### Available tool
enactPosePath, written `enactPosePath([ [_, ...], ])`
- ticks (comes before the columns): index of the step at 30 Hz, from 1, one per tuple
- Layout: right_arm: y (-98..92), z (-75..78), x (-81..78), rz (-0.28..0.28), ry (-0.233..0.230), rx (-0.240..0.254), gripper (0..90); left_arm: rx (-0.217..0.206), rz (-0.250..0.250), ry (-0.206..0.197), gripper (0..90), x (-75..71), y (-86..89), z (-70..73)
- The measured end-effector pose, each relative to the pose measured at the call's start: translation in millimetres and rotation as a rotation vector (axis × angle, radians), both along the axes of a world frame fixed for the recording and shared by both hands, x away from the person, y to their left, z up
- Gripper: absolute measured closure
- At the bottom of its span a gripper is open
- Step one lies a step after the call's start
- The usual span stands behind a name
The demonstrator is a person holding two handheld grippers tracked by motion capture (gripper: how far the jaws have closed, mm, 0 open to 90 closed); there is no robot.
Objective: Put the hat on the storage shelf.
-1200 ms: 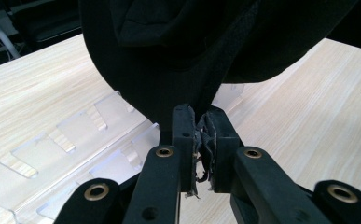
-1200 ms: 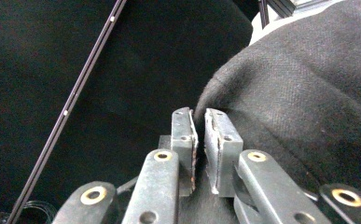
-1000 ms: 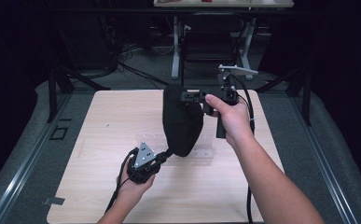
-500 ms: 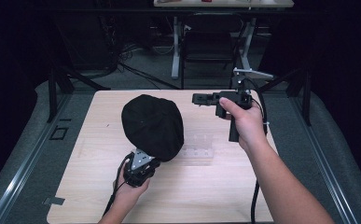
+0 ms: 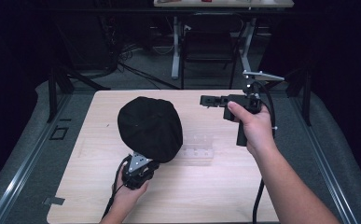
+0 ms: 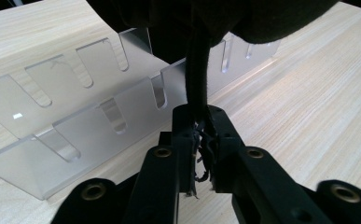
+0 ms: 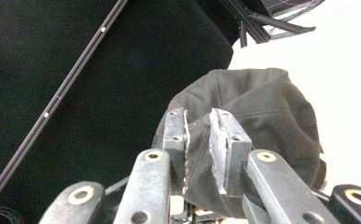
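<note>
Black fabric cap (image 5: 150, 127) noted near the middle of the pale wooden table (image 5: 215, 186), draped over one end of a clear acrylic slotted rack (image 5: 197, 150) and covering it. Same rack seen close in the left gripper view (image 6: 75, 135), lying on the wood directly beneath the cap (image 6: 215, 18). Left gripper (image 5: 138, 169) positioned at the cap's near edge, jaws clamped on a narrow black strap or fold of the cap (image 6: 199, 84); jaws just eased slightly, strap pinched between the pads all the same. Right gripper (image 5: 208, 100) held level in the air beside the cap's far right side, well apart from it, jaws slightly parted after just opening, nothing between them. Cap visible beyond those jaws in the right gripper view (image 7: 262, 116).
</note>
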State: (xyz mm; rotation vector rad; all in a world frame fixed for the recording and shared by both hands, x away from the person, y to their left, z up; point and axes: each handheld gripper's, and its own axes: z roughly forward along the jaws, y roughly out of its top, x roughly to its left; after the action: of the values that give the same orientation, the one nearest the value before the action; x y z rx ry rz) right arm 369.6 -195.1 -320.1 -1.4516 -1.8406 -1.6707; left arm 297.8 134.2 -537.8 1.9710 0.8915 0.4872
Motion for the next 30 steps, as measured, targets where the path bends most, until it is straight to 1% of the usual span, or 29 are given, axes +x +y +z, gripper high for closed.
enactPosePath([
  [1, -0.4, 0.1, -0.9, 0.002, -0.001, -0.003, 75.9, -0.006, -0.005, 0.007, 79.3, -0.3, 1.2, 0.6],
  [2, -1.0, 0.2, -1.7, 0.004, -0.003, -0.007, 75.9, -0.022, -0.011, 0.011, 76.6, -0.4, 2.4, 1.1],
  [3, -1.4, 0.4, -2.5, 0.002, -0.006, -0.011, 75.8, -0.026, -0.012, 0.014, 73.9, -0.9, 4.1, 2.4],
  [6, -2.6, 1.2, -5.1, -0.003, -0.010, -0.027, 75.3, -0.063, -0.001, 0.032, 67.3, -3.3, 7.0, 5.2],
  [7, -3.2, 1.2, -5.6, -0.002, -0.014, -0.031, 75.2, -0.070, -0.002, 0.034, 66.0, -3.7, 8.8, 6.0],
  [8, -3.8, 1.4, -6.3, -0.005, -0.016, -0.036, 75.0, -0.066, -0.007, 0.039, 64.4, -4.1, 10.9, 7.0],
  [9, -4.3, 1.5, -7.0, -0.006, -0.017, -0.043, 74.8, -0.069, -0.002, 0.035, 62.3, -4.4, 12.4, 7.3],
  [10, -4.6, 1.4, -7.9, -0.013, -0.018, -0.049, 74.7, -0.070, -0.001, 0.039, 60.7, -4.9, 14.9, 8.4],
  [11, -4.9, 1.0, -8.8, -0.019, -0.019, -0.055, 74.7, -0.082, 0.006, 0.037, 59.7, -5.4, 16.0, 8.6],
  [12, -6.2, 0.4, -10.0, -0.019, -0.024, -0.065, 74.6, -0.082, 0.008, 0.040, 58.1, -5.8, 17.5, 9.4],
  [13, -6.2, 0.4, -10.0, -0.019, -0.024, -0.065, 74.6, -0.088, 0.007, 0.044, 58.1, -6.2, 19.4, 10.2],
  [17, -8.5, 0.4, -13.6, -0.031, -0.036, -0.101, 74.3, -0.101, 0.012, 0.046, 56.3, -8.7, 26.1, 13.1],
  [21, -12.9, 1.0, -18.0, -0.039, -0.049, -0.111, 74.0, -0.112, 0.023, 0.046, 54.5, -11.0, 34.0, 15.4],
  [23, -16.3, 1.3, -20.5, -0.042, -0.056, -0.120, 73.7, -0.125, 0.030, 0.055, 52.9, -12.6, 39.1, 17.1],
  [24, -17.6, 1.5, -21.7, -0.050, -0.059, -0.126, 73.4, -0.125, 0.033, 0.056, 52.0, -13.3, 41.5, 17.9],
  [26, -20.9, 1.0, -23.4, -0.048, -0.060, -0.131, 72.6, -0.130, 0.043, 0.057, 50.6, -14.7, 45.6, 18.9],
  [28, -23.5, 0.6, -25.2, -0.051, -0.063, -0.137, 72.3, -0.132, 0.048, 0.069, 50.0, -16.1, 51.0, 20.3],
  [29, -25.2, 0.6, -26.5, -0.049, -0.068, -0.145, 72.0, -0.142, 0.051, 0.075, 49.6, -16.9, 54.4, 20.7],
  [30, -27.0, 0.0, -28.0, -0.053, -0.072, -0.141, 71.7, -0.148, 0.058, 0.072, 49.2, -17.6, 56.2, 20.8],
])
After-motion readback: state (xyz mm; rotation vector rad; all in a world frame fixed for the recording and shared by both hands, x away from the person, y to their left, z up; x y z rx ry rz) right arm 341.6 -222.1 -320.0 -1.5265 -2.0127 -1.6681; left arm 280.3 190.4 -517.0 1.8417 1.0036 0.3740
